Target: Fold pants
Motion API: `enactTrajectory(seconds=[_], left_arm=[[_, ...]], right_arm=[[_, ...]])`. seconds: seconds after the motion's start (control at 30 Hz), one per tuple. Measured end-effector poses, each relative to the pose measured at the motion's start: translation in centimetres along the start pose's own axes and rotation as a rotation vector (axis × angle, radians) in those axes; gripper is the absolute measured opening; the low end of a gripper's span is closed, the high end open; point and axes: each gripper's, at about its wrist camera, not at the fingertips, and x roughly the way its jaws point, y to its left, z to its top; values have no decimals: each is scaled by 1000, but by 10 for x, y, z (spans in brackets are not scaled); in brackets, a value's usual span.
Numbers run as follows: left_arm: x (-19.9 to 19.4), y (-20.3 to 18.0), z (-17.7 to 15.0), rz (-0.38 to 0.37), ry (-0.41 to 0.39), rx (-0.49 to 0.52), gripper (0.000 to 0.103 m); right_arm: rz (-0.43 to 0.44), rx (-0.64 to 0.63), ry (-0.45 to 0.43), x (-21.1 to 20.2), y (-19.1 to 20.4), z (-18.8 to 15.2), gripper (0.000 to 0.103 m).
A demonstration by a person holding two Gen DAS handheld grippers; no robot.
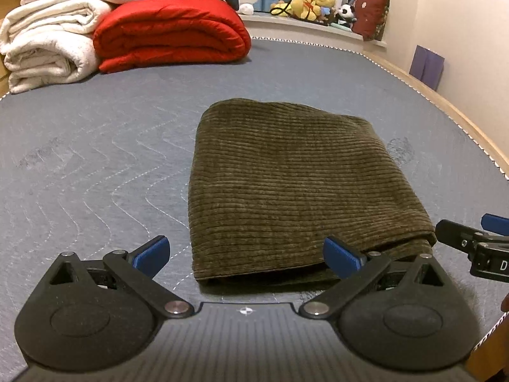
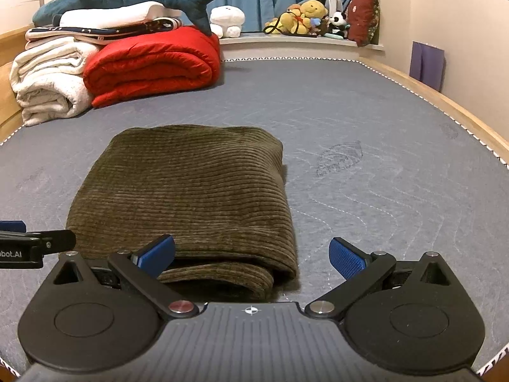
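Left hand-held gripper (image 1: 246,254): jaws spread wide, holding nothing. Its blue fingertips (image 1: 340,256) sit at the near edge of the pants (image 1: 286,184), the right pad just touching or overlapping the near right corner; contact cannot be confirmed.

Right hand-held gripper (image 2: 251,254): likewise released, empty. Its left pad lies over the near folded edge of the pants, its right pad over bare mattress (image 2: 381,159).

Pants: olive corduroy, already folded into a compact rectangle, lying flat on the grey quilted mattress. From the left wrist view the bundle sits centre to right of frame; from the right wrist view, centre to left. So it lies straight ahead, between the two grippers, long axis running away from both. Neither is clearly nearer. Judgement: folding looks essentially complete.

Writing: partial "bot.AI" on the other gripper at lower left of the right view; a lone "D" at the right edge of the left view.

Upper left: red quilt (image 2: 149,63), white blankets (image 2: 47,89).
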Motion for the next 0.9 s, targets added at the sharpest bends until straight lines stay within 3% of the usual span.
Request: enactTrajectory(seconds=[0.9], left_arm=[[0,-1,-5,-19,14,-6,103]], right_arm=[[28,-23,-1,-3,6,-3,102]])
